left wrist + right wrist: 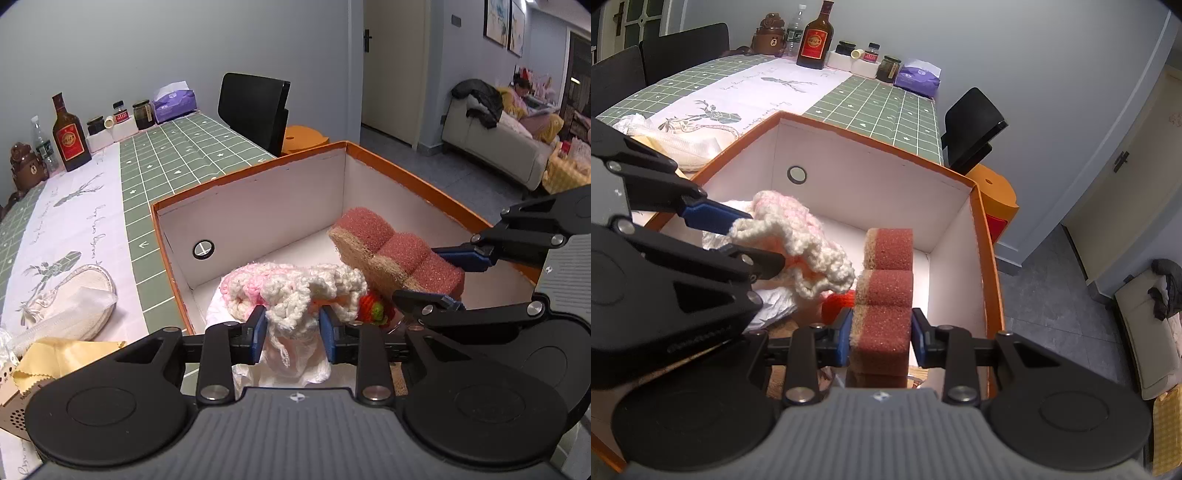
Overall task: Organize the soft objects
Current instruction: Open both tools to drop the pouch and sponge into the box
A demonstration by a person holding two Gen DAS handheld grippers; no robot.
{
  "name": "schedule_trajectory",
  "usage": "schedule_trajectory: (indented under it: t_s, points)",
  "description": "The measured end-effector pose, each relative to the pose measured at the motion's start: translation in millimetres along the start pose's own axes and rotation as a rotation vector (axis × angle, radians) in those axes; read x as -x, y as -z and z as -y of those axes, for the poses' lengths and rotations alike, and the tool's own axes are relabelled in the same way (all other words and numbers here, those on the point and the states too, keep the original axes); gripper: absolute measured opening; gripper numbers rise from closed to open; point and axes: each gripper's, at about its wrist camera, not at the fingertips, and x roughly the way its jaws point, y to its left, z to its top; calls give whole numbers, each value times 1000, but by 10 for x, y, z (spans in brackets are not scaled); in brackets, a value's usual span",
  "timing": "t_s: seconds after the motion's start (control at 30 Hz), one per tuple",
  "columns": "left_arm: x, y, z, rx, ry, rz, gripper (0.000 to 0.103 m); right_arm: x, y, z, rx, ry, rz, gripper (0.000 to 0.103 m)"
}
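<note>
Left wrist view: the left gripper [293, 326] hangs over the near end of an orange box [413, 175] with white inside walls. A cream and pink crocheted piece [295, 286] lies between its blue pads, which look slack: a gap shows on the right side, so the piece seems let go and resting on white crumpled paper [291, 363] on the box floor. Just to its right, the right gripper [448, 278] clamps a pink sponge [395, 253] with a tan scouring face, tilted, its long axis running away toward the far corner.

Right wrist view: the right gripper [881, 332] pinches the sponge [886, 291] at its near end, standing on edge, pads pressed to both faces, above the free right half of the box [993, 258]. The crocheted piece [798, 243] and the left gripper [753, 236] lie close on the left, a red yarn item [838, 302] between. Setting the sponge down likely calls for lowering it straight, clear of the yarn.
</note>
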Motion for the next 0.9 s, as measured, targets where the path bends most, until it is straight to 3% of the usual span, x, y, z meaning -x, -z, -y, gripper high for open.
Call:
schedule_trajectory:
  t_s: [0.13,0.23,0.3,0.33,0.47,0.57,0.83,0.9]
  points:
    - [62,-33,-53,32,12,11,46,41,-19,7,-2,-8,-1,33]
    - [174,-32,-76,60,-4,55,62,90,-51,-30,11,1,8,44]
    - [256,-38,-95,89,-7,84,67,129,-70,-57,24,4,14,59]
    - [297,-37,-101,97,-13,94,69,164,-76,-69,32,9,18,60]
    - [481,-17,-157,126,-17,142,70,309,-98,-127,60,36,32,64]
    - [680,24,-226,173,2,214,70,463,-90,-182,66,59,54,75]
    - [1192,234,-396,196,-10,378,71,976,-7,-574,59,115,211,76]
    - [1292,315,-456,193,-31,406,71,1107,24,-716,48,123,262,83]
